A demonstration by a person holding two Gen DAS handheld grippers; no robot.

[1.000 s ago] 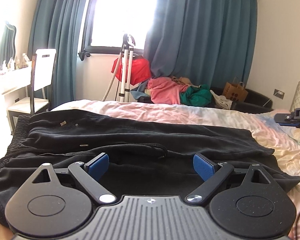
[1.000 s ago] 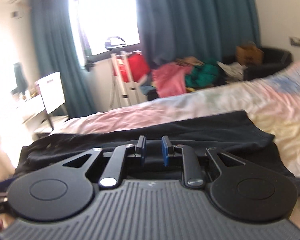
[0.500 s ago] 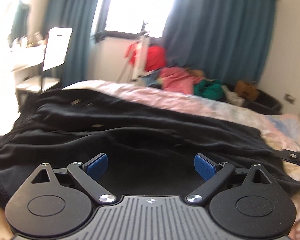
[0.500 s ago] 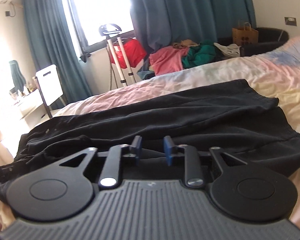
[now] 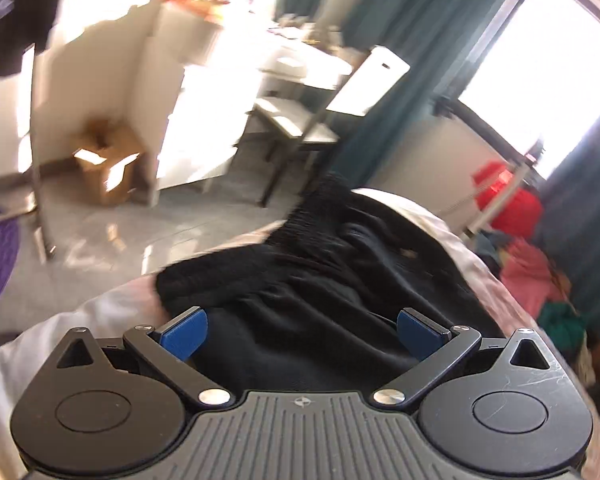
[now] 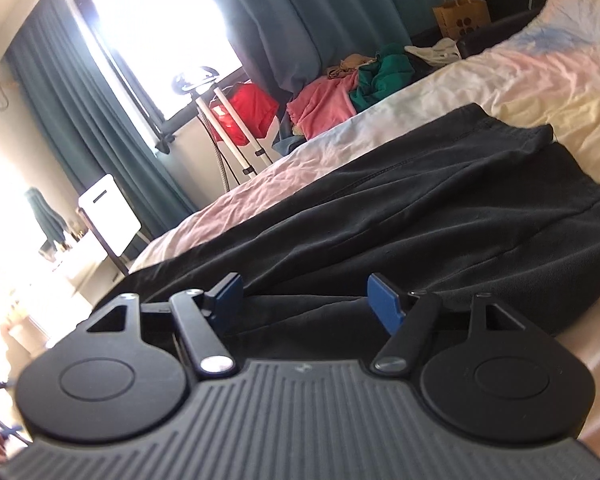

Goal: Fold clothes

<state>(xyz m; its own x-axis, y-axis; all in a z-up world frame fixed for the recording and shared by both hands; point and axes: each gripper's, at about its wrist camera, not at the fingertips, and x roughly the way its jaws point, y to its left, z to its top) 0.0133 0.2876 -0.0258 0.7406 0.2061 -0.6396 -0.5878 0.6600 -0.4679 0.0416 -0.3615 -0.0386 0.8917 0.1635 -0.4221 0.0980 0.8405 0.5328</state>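
Left tool (image 5: 300,330) spread wide over black shorts (image 5: 340,280); motion blur smears the waistband. Right tool (image 6: 305,298) also spread, empty; shorts' near edge hidden beneath it.

A bright window (image 6: 164,36) glares at upper left, flanked by teal curtains (image 6: 320,12). A white chair (image 5: 340,100) stands on the grey tiled floor (image 5: 148,232); a cardboard box (image 5: 104,164) sits at left. Pastel sheets cover the bed (image 6: 500,80).

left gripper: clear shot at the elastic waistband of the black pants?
Probably yes. The left gripper is open over the black pants, and the waistband lies just ahead with nothing on top.
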